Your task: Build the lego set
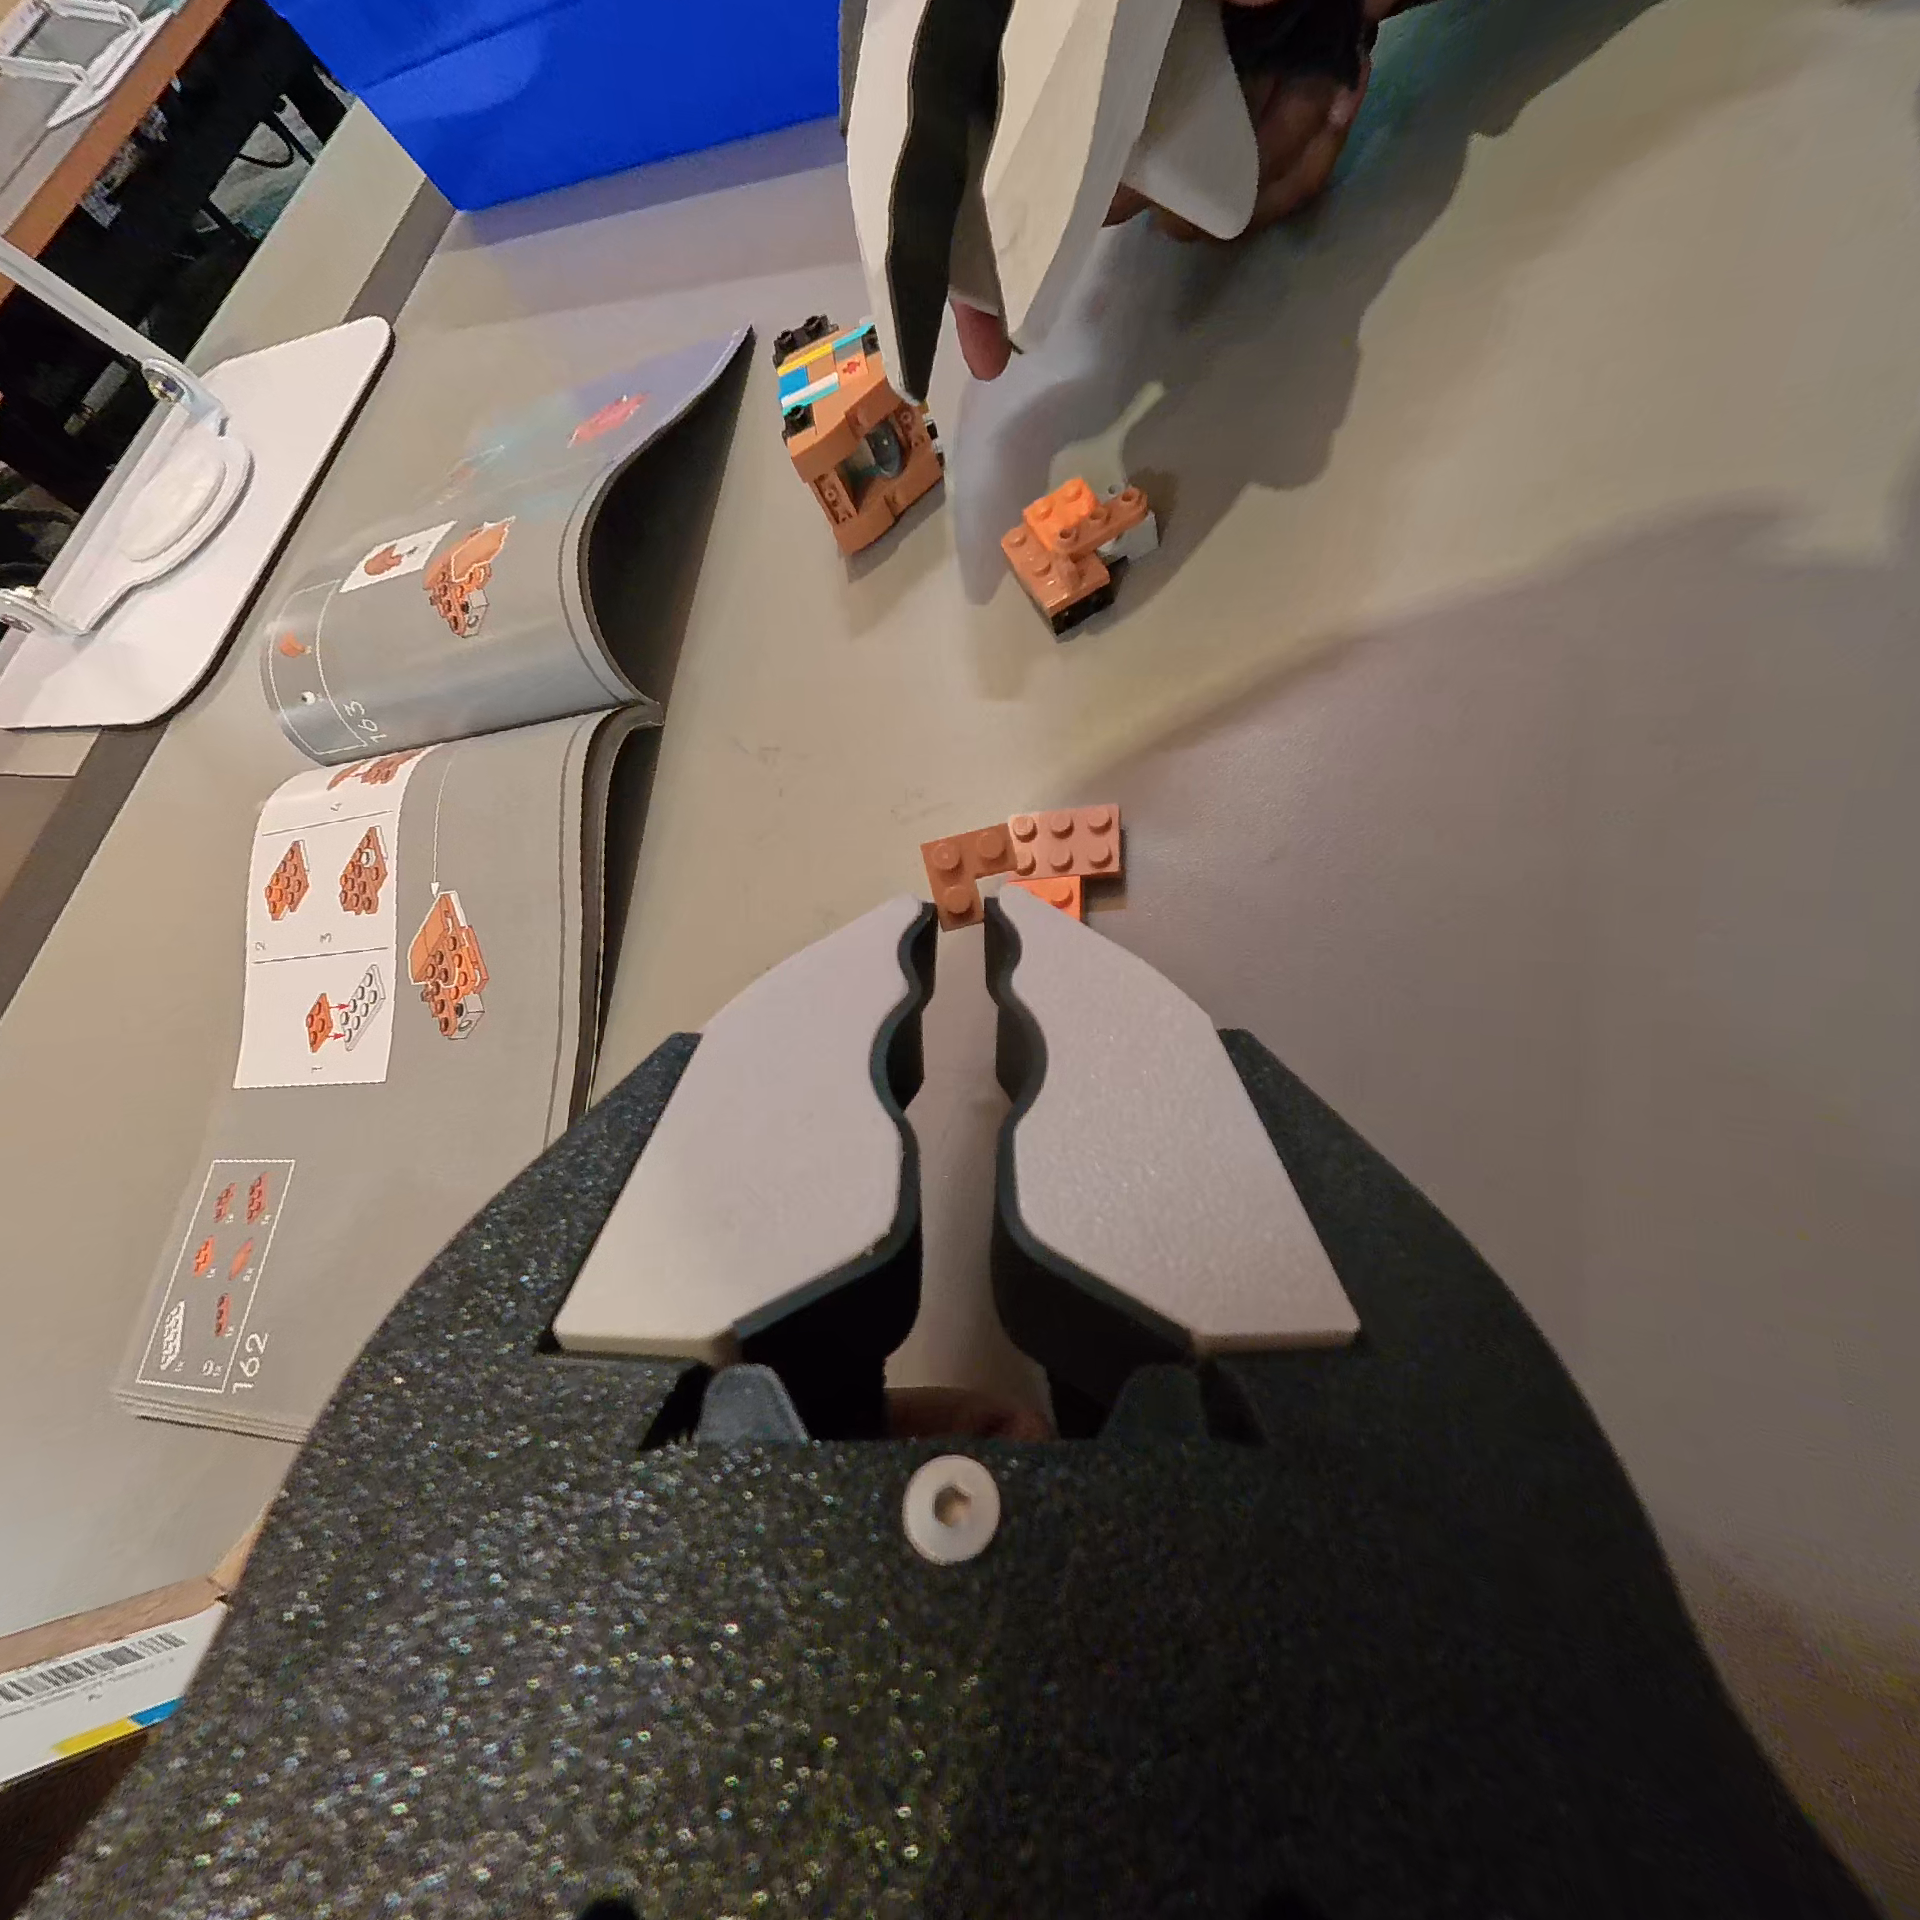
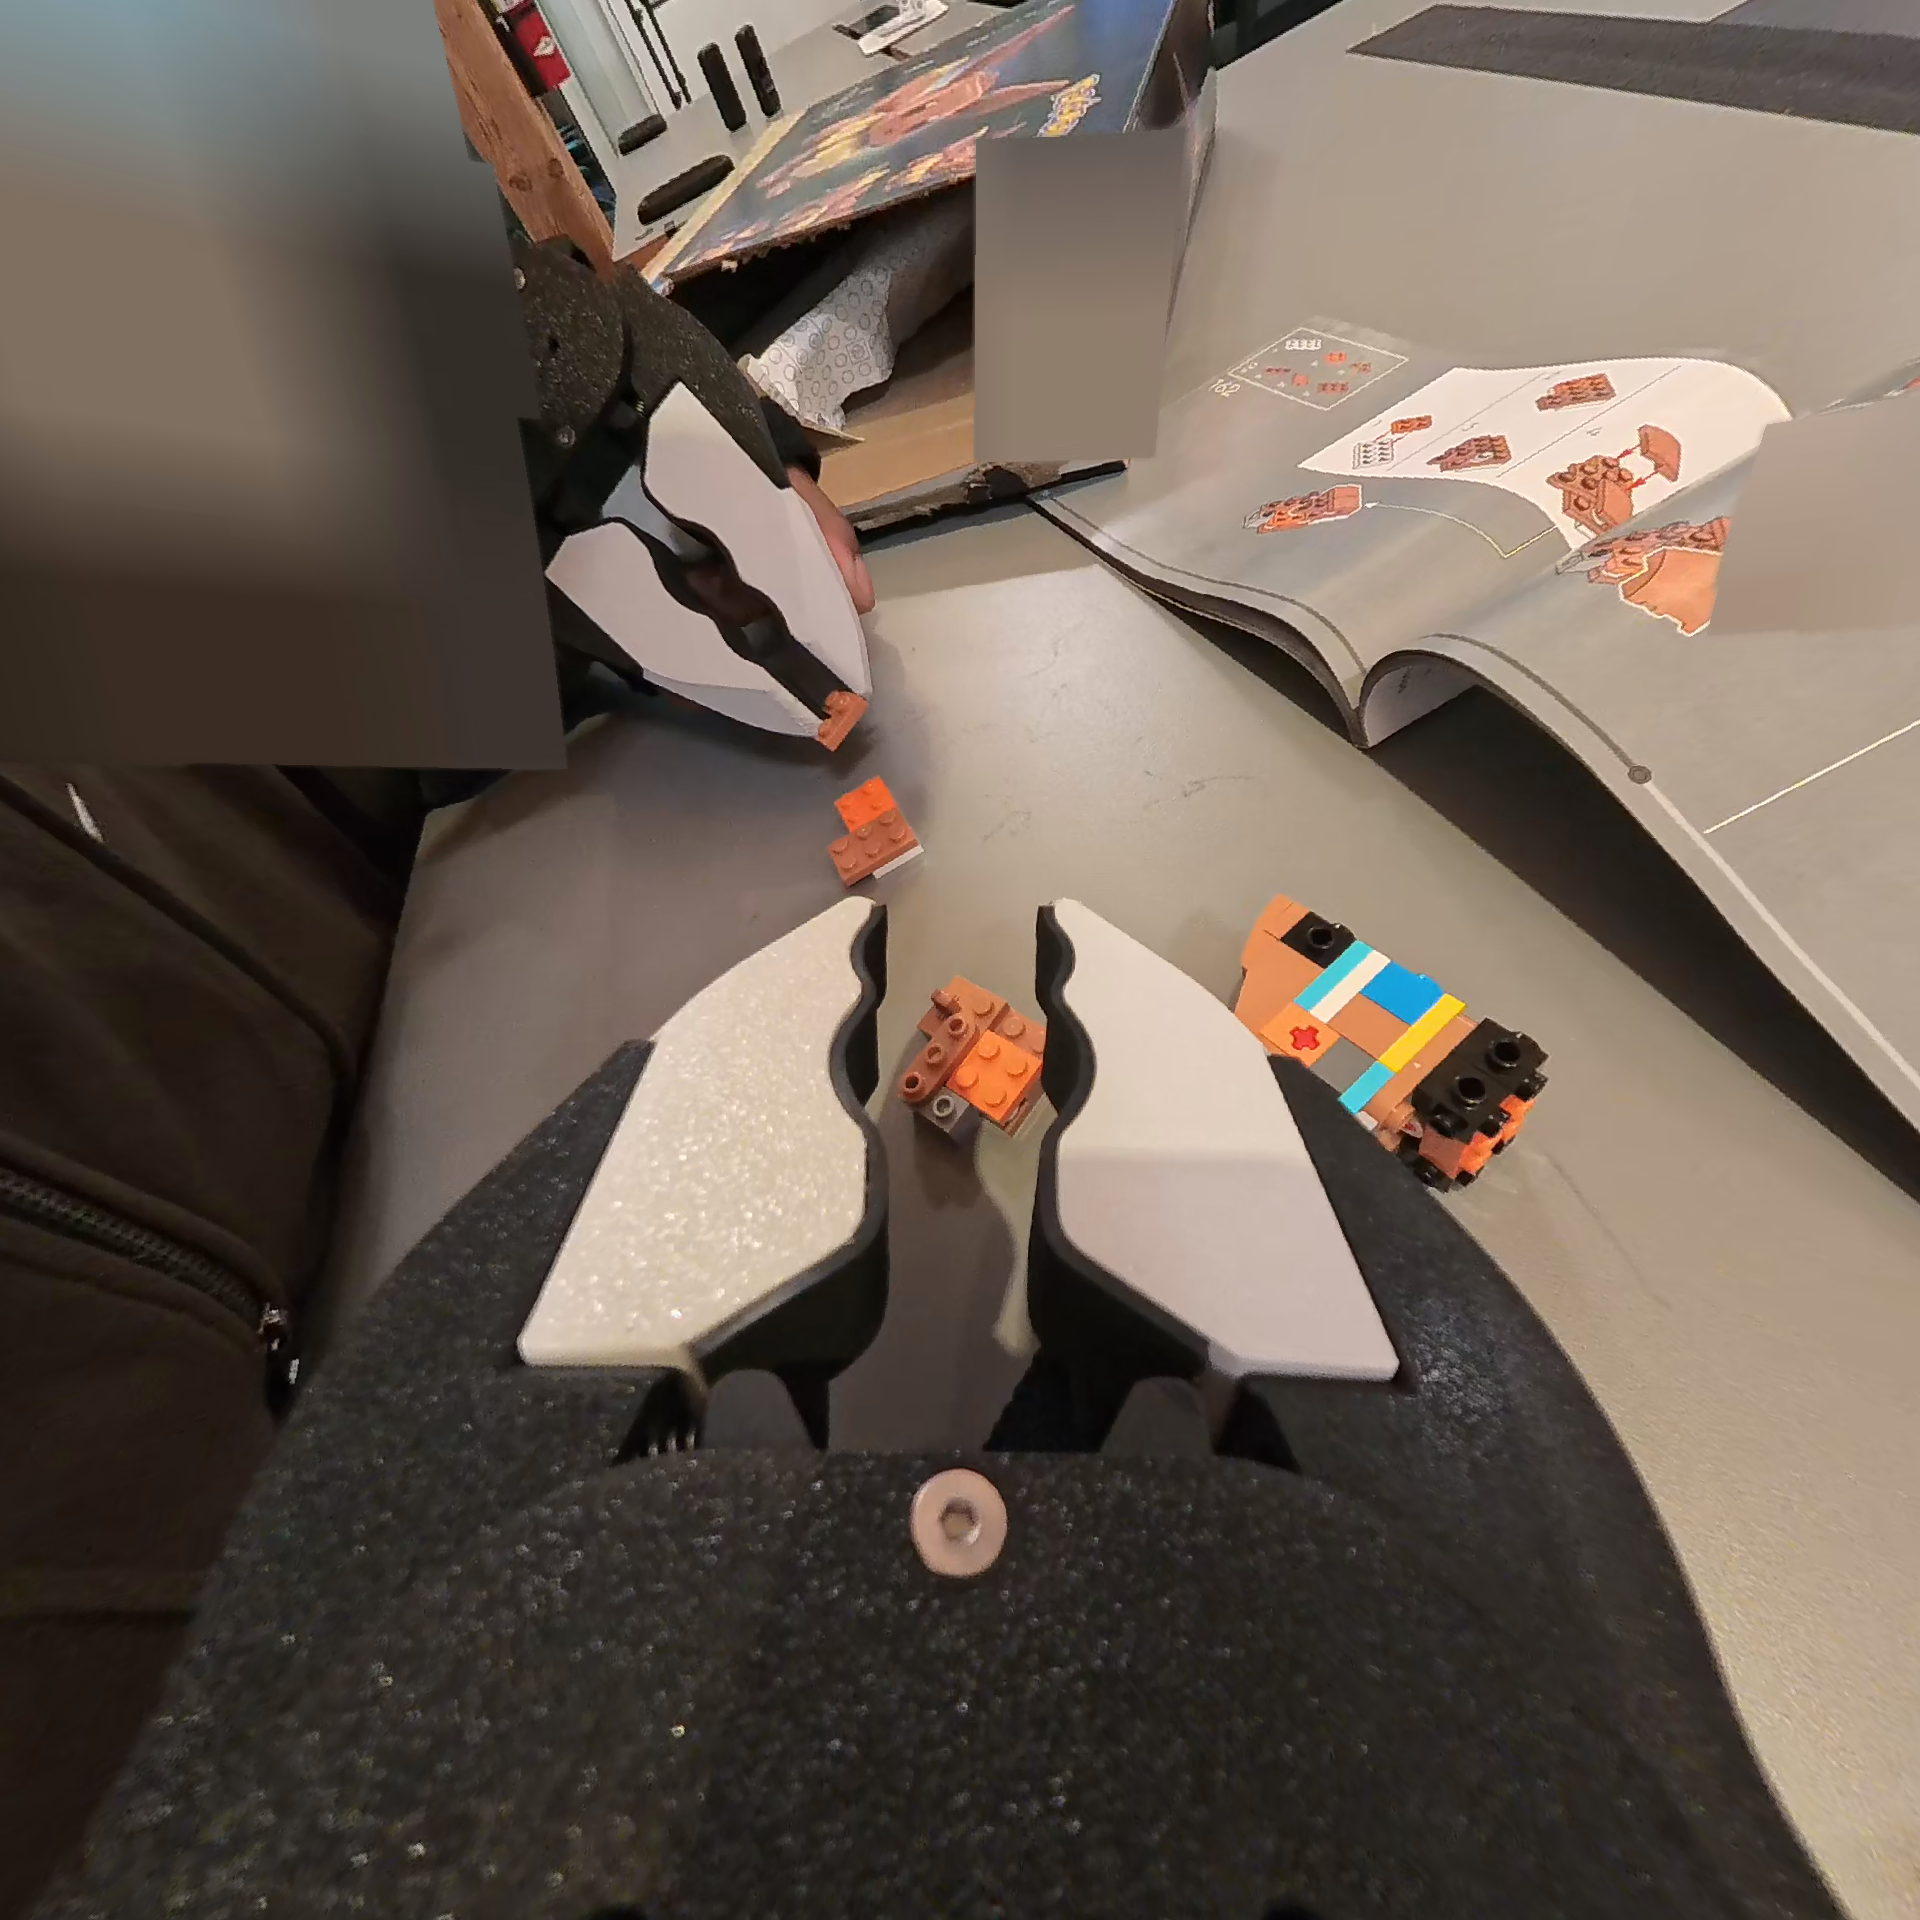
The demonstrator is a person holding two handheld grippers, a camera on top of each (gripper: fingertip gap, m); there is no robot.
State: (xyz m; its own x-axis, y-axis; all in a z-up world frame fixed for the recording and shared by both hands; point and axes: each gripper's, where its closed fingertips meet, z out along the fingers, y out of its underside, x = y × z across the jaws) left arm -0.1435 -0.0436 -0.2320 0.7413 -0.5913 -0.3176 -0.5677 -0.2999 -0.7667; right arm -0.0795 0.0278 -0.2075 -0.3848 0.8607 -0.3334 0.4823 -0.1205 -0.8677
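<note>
My left gripper (image 1: 961,914) is shut on a small brown L-shaped plate (image 1: 964,868), gripped at the fingertips. It also shows in the right wrist view (image 2: 829,704), holding the plate (image 2: 844,722) just above a flat brown and orange plate assembly (image 2: 873,831) (image 1: 1065,847) on the grey table. My right gripper (image 2: 961,914) is open and empty, hovering over a small orange and brown sub-assembly (image 2: 977,1060) (image 1: 1081,551). A larger brown model (image 2: 1392,1039) (image 1: 857,447) with blue, yellow and black parts lies beside it. The right gripper (image 1: 961,358) hangs above that model in the left wrist view.
An open instruction booklet (image 1: 436,831) (image 2: 1507,540) lies beside the work area. A blue box (image 1: 582,94) and a white pad with a clear stand (image 1: 208,499) stand farther off. A printed set box (image 2: 914,135) and torn cardboard (image 2: 904,436) sit by the table edge. A person's dark jacket (image 2: 156,1143) is close. About 11 cm separates my left fingertips from my right.
</note>
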